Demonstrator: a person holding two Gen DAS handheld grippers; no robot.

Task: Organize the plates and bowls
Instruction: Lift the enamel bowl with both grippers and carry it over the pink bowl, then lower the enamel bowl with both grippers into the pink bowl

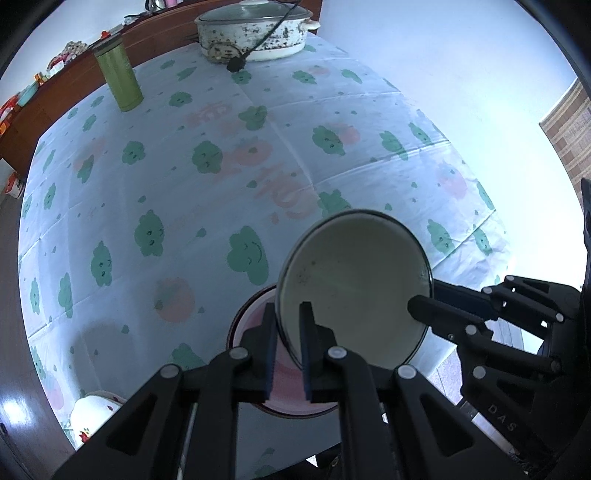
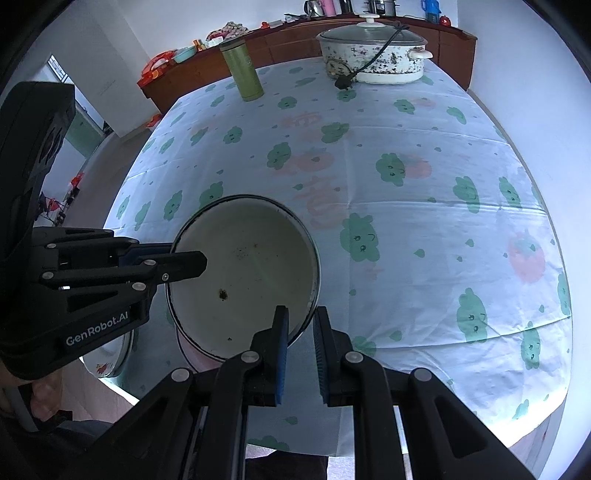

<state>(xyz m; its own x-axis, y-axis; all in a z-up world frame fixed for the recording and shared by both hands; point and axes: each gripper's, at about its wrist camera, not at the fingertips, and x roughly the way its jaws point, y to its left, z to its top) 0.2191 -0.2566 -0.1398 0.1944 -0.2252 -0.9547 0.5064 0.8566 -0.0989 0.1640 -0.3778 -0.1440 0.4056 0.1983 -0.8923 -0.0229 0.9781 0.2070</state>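
Observation:
A cream enamel bowl [image 1: 354,284] with a dark rim is held tilted just above a pink bowl [image 1: 258,317] near the table's front edge. My left gripper [image 1: 287,354] is shut on the cream bowl's near rim. My right gripper [image 2: 300,354] is also closed on the rim of the cream bowl [image 2: 243,273], at its near right side; it shows in the left wrist view [image 1: 424,314] from the right. In the right wrist view the left gripper [image 2: 192,264] comes in from the left, and the pink bowl [image 2: 195,360] peeks out below.
A white bowl with red flowers [image 1: 94,417] sits at the front left corner, also in the right wrist view [image 2: 110,360]. A green flask [image 1: 118,75] and a lidded white electric pot [image 1: 255,31] with its cord stand at the far end of the cloth-covered table [image 1: 184,192].

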